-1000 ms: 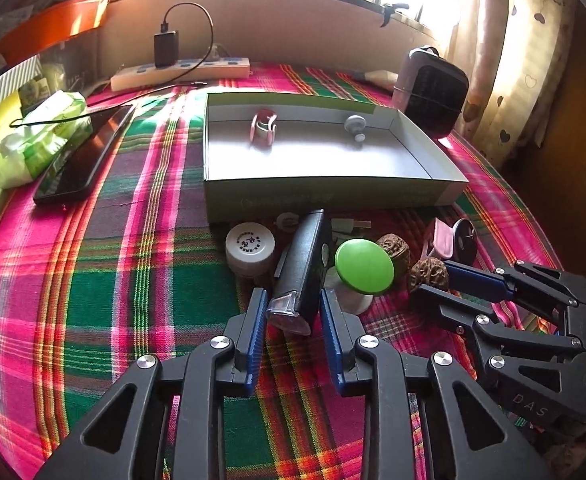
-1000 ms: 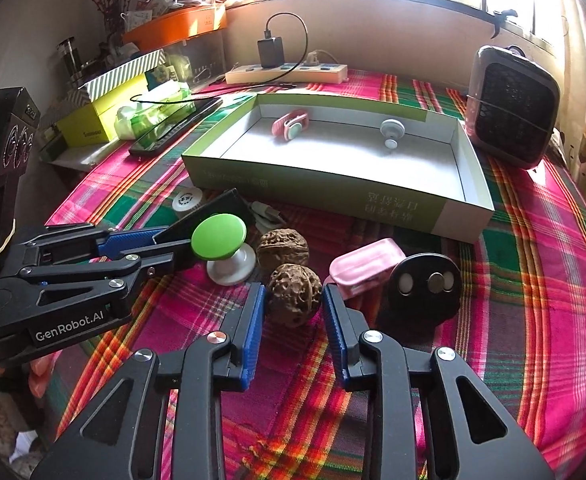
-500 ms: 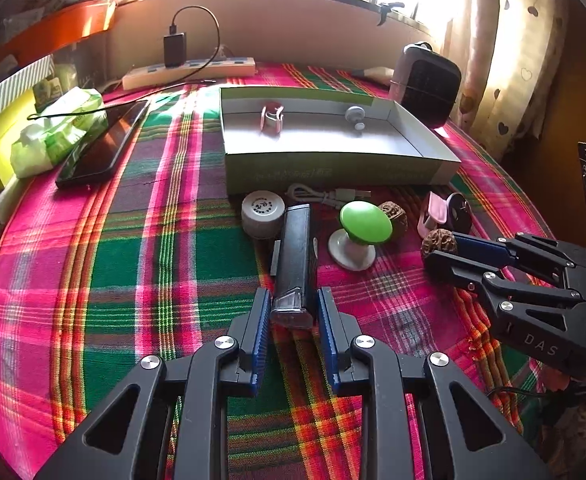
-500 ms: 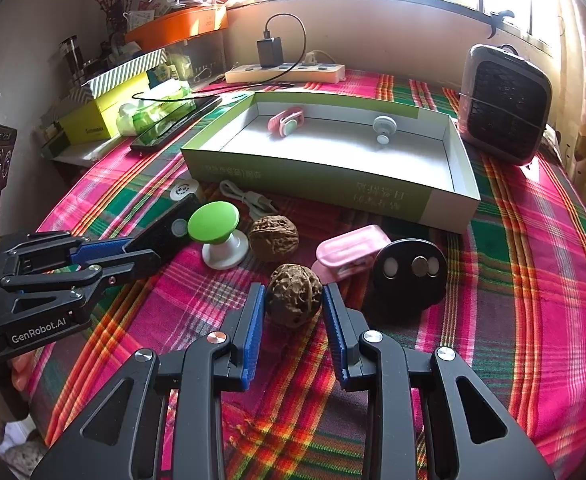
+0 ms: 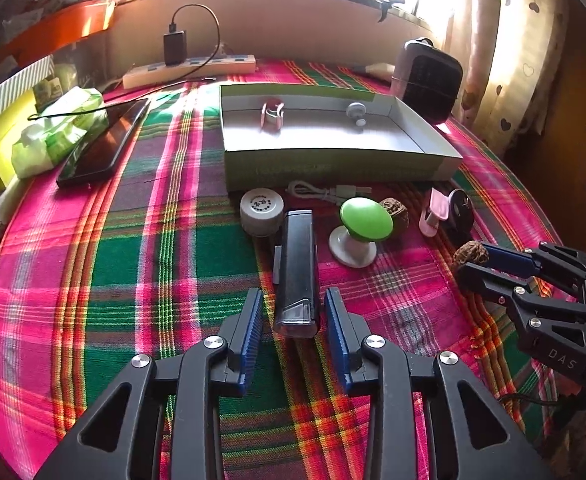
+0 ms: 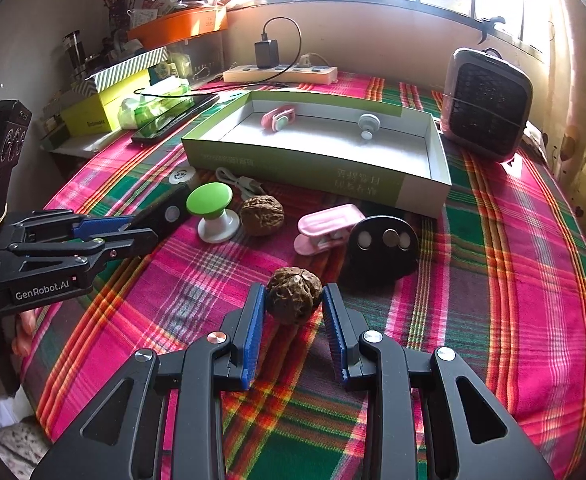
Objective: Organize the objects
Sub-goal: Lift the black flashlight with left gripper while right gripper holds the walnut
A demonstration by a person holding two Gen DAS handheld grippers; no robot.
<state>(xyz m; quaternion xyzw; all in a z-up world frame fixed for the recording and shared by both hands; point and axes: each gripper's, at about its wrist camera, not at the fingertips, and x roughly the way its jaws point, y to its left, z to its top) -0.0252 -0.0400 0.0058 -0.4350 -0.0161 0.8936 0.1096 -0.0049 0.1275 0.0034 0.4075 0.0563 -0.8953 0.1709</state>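
Note:
My left gripper [image 5: 293,320] stands open around the near end of a black bar-shaped device [image 5: 297,268] that lies on the plaid cloth; there are gaps on both sides. My right gripper [image 6: 293,312] holds a walnut [image 6: 293,298] between its blue pads, also seen in the left wrist view [image 5: 471,254]. A shallow green-and-white box [image 6: 413,196] lies farther back and holds a pink clip [image 6: 279,118] and a small white knob [image 6: 369,124].
In front of the box lie a second walnut [image 6: 262,214], a green-topped knob [image 6: 209,200], a pink clip [image 6: 329,224], a black disc holder [image 6: 383,242], a white round cap [image 5: 262,208] and a cable [image 5: 325,192]. A phone [image 5: 105,144] lies left, a heater [image 6: 487,104] back right.
Both grippers have pulled back toward me. The right carries the walnut away from the pile. The left jaws have opened wider and the black device now lies free between them.

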